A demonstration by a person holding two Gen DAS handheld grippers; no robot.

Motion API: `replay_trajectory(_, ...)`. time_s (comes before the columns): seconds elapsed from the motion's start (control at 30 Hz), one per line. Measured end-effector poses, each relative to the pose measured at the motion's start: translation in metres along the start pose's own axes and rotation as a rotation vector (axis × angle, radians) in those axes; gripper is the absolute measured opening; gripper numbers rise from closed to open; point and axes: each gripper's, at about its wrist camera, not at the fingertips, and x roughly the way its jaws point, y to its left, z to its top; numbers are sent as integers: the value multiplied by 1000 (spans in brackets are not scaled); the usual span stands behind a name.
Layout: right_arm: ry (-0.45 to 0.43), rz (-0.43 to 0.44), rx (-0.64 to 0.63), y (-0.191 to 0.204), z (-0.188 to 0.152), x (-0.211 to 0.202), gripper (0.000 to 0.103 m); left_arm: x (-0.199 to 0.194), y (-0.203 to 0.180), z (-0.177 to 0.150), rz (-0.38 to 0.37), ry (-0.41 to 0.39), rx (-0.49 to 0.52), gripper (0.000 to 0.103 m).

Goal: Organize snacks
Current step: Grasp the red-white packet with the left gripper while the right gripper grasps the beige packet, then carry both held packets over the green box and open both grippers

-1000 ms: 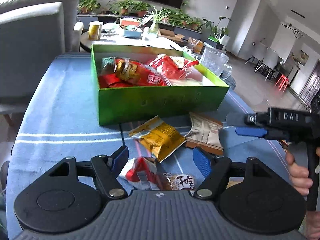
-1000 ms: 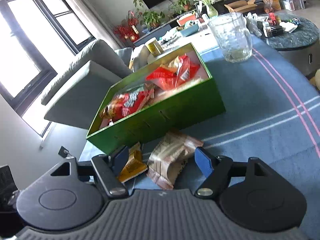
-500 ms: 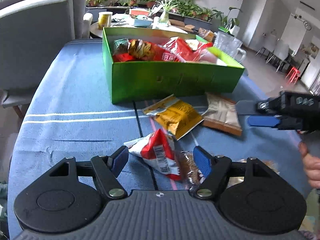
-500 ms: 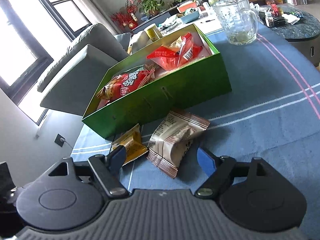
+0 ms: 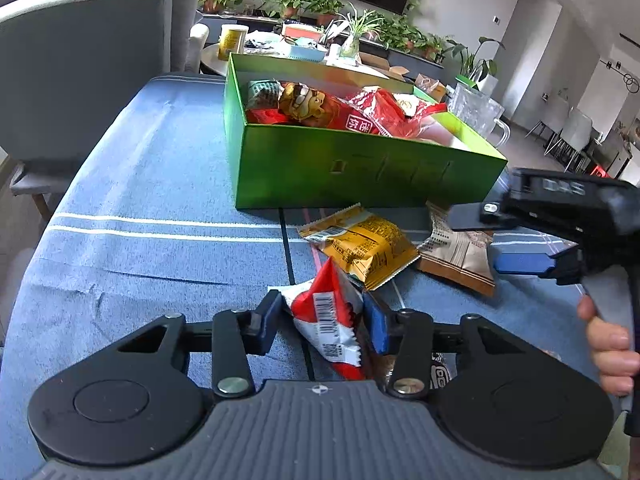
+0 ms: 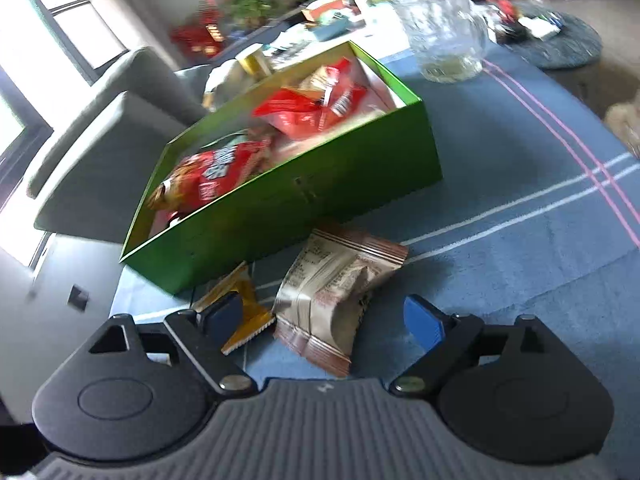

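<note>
Nearest the lens, the left tongs (image 5: 322, 322) are closing, and a red-and-white snack packet (image 5: 326, 314) is pinched between the blue pads, tilted with one corner up. The hold looks to sit near the packet's crinkled edge, so a slip could be risked once it is lifted; slick film gives little to bite on. Beneath it, a darker packet (image 5: 438, 366) is glimpsed under the tongs' frame and might be dragged along.

Across on the other side, the right tongs (image 6: 322, 318) are spreading, nothing pressed between the pads, with a beige packet (image 6: 334, 296) lying on the blue-clothed worktop (image 6: 520, 160) in the gap. The left pad is seen just beside a yellow packet (image 6: 240, 312), so both could be caught in one closing if the aim is not corrected. The puffed beige packet may also squirt sideways when squeezed.

Farther off, the green box (image 5: 360, 168) is already heaped with red bags (image 6: 208, 176); anything dropped on top could slide over the rim. Behind it a glass mug (image 6: 444, 36) stands close to the far corner, and could be knocked by a wide swing.
</note>
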Motion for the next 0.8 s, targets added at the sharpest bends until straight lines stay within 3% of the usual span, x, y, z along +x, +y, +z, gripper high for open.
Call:
replay_trajectory(0.3, 10, -161, -119, 32, -1, 28, 80, -8, 3, -3, 13, -21, 21, 39)
replay_trajectory(0.43, -10, -175, -199, 30, -5, 25, 79, -10, 10, -2, 13, -25, -5, 38)
replay_trajectory(0.6, 13, -49, -173, 5, 0, 10, 77, -19, 13, 3, -9, -43, -30, 38)
replay_trajectory(0.8, -50, 18, -157, -6, 1, -27, 77, -33, 7, 10, -25, -87, -21, 37)
